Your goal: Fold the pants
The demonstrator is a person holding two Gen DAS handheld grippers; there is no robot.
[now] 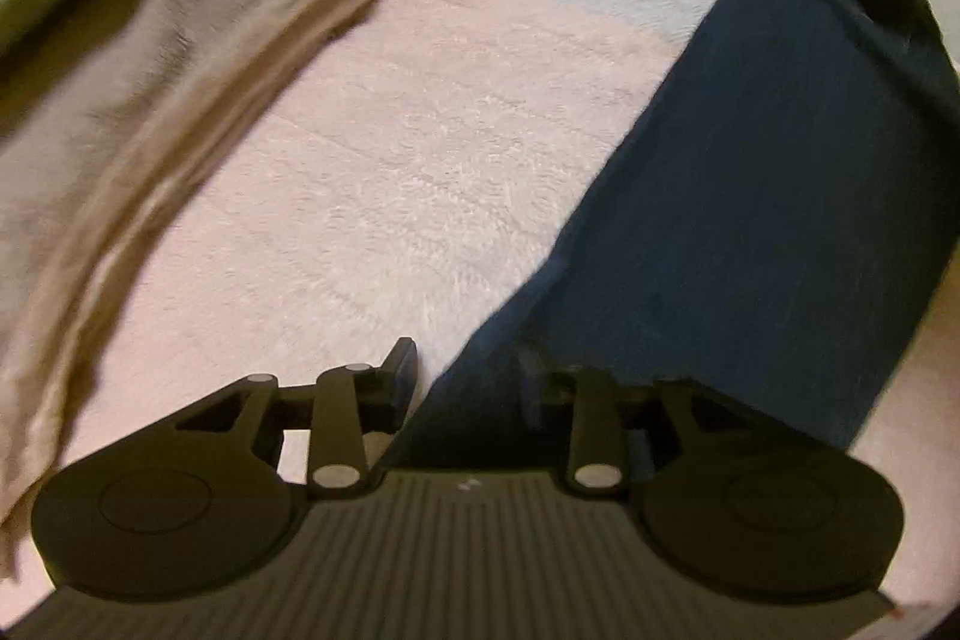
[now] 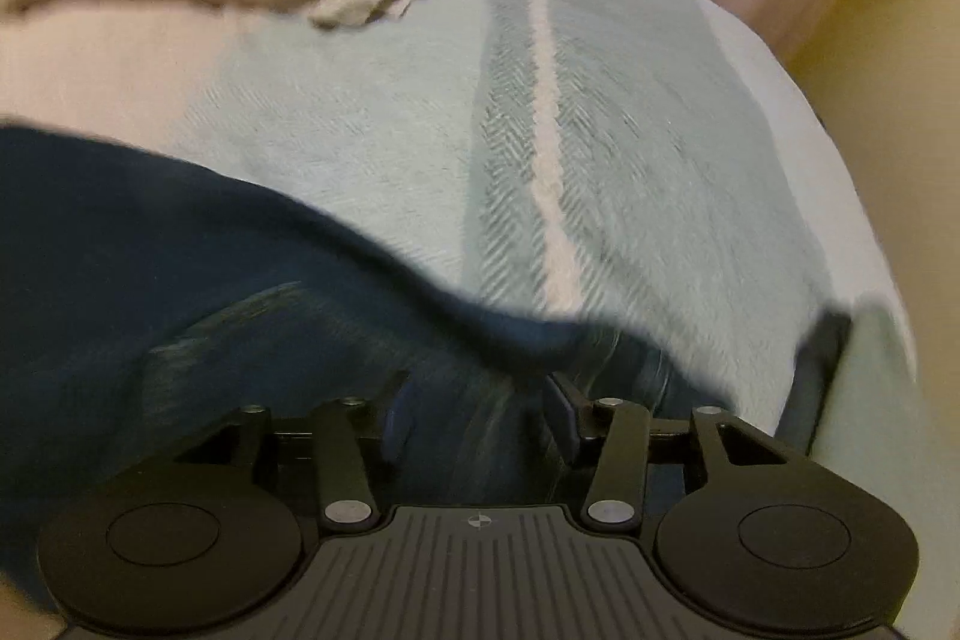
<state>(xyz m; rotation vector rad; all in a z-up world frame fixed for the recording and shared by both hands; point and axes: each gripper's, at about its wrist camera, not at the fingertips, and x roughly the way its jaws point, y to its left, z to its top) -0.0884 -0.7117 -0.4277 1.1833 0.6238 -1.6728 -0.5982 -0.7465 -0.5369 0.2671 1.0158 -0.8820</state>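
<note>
Dark blue jeans (image 1: 750, 196) lie stretched across a bed covered by a pink and pale green blanket (image 1: 390, 160). Left gripper (image 1: 465, 376) has its fingers spread apart, one edge of the denim lying between them. Right gripper (image 2: 480, 400), seen far right in the left view, pinches bunched denim. Beige pants (image 1: 150, 100) lie at far left.

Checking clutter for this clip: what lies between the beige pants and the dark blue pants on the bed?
In the left wrist view, only bare blanket, pink with a pale blue part farther off, lies between the beige pants and the dark blue pants. Nothing else sits there.
</note>
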